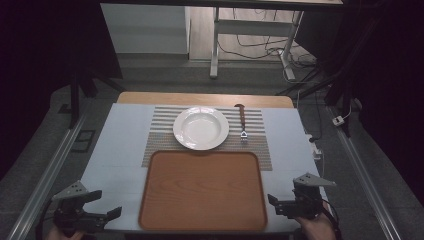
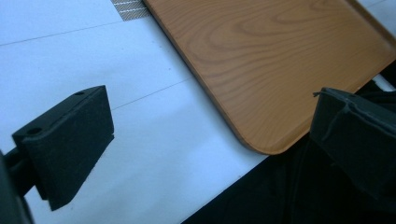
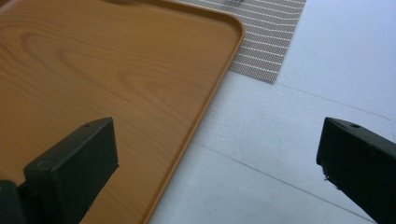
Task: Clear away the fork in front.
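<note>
Wood-grain tray (image 1: 202,190): lies flat on the white desk (image 1: 115,165) at the near edge, between the two claws; its far edge overlaps the striped placemat (image 1: 260,150).
Tray contents: nothing in it; the whole floor is bare.
White plate (image 1: 201,128): sits on the placemat just beyond the tray's far rim; it looks empty.
Fork (image 1: 243,122): lies on the placemat just right of the plate, tines toward the person.
Left claw (image 1: 102,206): wide open, holding nothing, low beside the tray's near left corner; the left gripper view has the tray's rounded corner (image 2: 261,144) between its jaws.
Right claw (image 1: 278,205): wide open, holding nothing, beside the tray's near right side; the right gripper view has the tray's right rim (image 3: 205,112) running between its jaws.
Step in hand, as I judge it: taking the tray by its two sides.
Doing it well: bring each claw in level, one jaw over and one under the shallow rim, at matching spots on both sides, and close both together so the tray does not twist or slide into the plate.
</note>
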`<act>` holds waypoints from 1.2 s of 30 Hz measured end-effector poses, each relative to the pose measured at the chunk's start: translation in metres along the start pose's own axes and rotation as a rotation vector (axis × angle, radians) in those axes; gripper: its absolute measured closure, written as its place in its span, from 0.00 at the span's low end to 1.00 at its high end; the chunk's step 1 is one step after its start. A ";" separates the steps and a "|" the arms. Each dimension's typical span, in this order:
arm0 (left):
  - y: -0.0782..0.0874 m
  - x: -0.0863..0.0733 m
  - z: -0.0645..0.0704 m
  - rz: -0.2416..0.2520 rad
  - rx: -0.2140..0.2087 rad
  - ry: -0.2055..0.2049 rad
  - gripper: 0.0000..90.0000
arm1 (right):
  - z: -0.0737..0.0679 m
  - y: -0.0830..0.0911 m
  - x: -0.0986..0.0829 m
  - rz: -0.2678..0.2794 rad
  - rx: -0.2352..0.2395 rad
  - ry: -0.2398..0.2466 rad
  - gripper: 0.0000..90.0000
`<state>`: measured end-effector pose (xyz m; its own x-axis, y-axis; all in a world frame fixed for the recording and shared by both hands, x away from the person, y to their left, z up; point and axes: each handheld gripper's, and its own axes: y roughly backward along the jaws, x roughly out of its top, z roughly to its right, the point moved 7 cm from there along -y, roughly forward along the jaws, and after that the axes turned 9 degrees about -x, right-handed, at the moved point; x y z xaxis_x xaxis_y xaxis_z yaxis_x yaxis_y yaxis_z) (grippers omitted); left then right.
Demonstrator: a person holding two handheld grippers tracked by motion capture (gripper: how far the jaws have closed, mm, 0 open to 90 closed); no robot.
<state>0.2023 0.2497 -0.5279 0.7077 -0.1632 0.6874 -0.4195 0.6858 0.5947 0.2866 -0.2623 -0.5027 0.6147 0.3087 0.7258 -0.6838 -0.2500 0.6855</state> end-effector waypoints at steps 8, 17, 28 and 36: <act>-0.001 0.000 0.001 -0.006 0.002 -0.007 0.00 | -0.002 -0.001 -0.001 -0.012 0.013 0.010 0.00; -0.002 0.000 0.000 -0.020 0.008 -0.012 0.00 | -0.002 -0.002 -0.002 -0.029 0.027 0.013 0.00; -0.003 0.000 0.000 -0.027 0.013 -0.012 0.00 | -0.006 -0.003 -0.001 -0.038 0.003 0.057 0.00; -0.003 0.000 0.000 -0.026 0.008 -0.010 0.00 | -0.016 -0.003 0.003 -0.016 -0.001 0.116 0.00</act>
<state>0.2035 0.2474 -0.5295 0.7131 -0.1880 0.6754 -0.4054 0.6754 0.6160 0.2840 -0.2457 -0.5034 0.5761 0.4172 0.7029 -0.6747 -0.2427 0.6971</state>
